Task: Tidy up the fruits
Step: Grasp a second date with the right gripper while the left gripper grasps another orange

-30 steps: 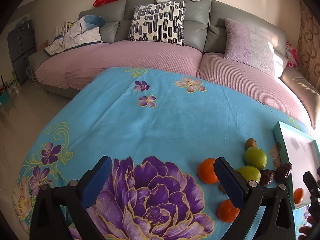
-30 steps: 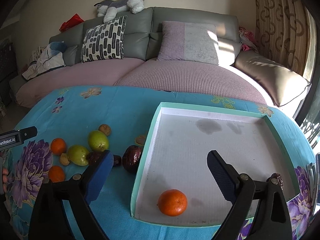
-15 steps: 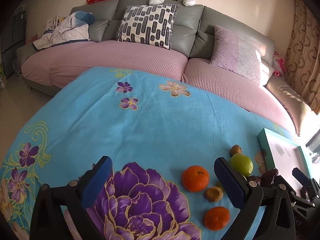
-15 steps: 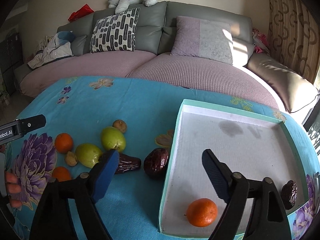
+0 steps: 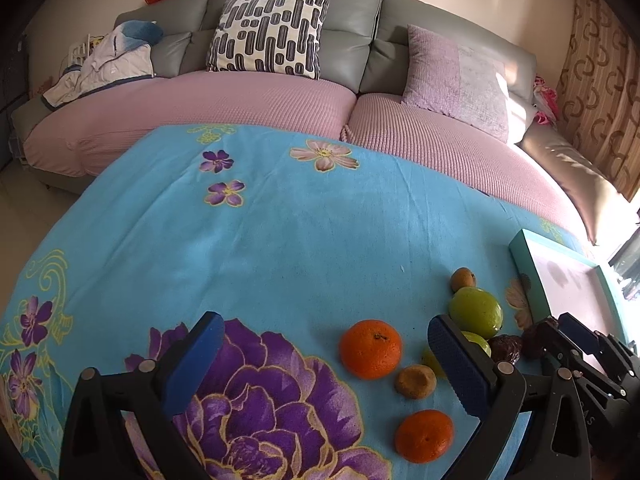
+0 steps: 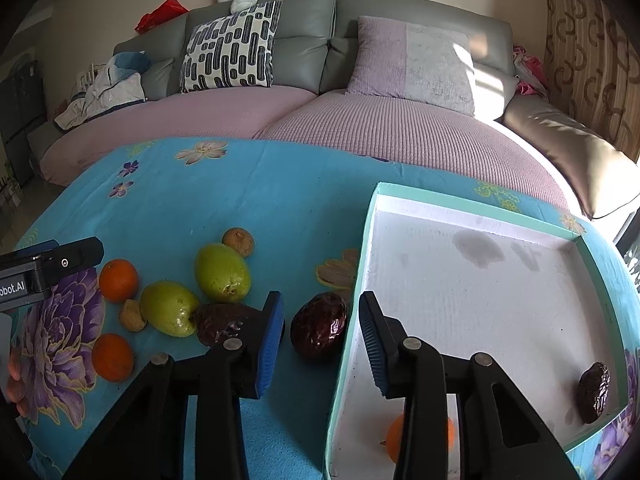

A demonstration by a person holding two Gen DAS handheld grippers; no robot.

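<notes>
Fruit lies on a blue flowered cloth [image 6: 248,200]. In the right wrist view, my right gripper [image 6: 322,340] is open but narrowed, its fingers either side of a dark red date [image 6: 319,330] by the tray's left wall, small gaps showing. Left of it are another date [image 6: 226,322], two green fruits [image 6: 222,273] [image 6: 168,314], two oranges [image 6: 119,280] [image 6: 113,357] and two brown nuts [image 6: 239,241] [image 6: 132,316]. The teal tray [image 6: 472,202] holds an orange [image 6: 394,436], half hidden, and a date [image 6: 595,392]. My left gripper [image 5: 324,364] is wide open and empty above an orange [image 5: 370,348].
A grey sofa [image 5: 360,20] with pink seat covers, cushions [image 5: 268,36] and a plush toy curves around the far side of the table. A curtain [image 6: 592,52] hangs at the right. A person's fingertips [image 6: 14,376] show at the left edge of the right wrist view.
My right gripper has moved left from over the tray to the date beside its wall, and its jaws have narrowed around it. The left gripper has drifted nearer the fruit pile.
</notes>
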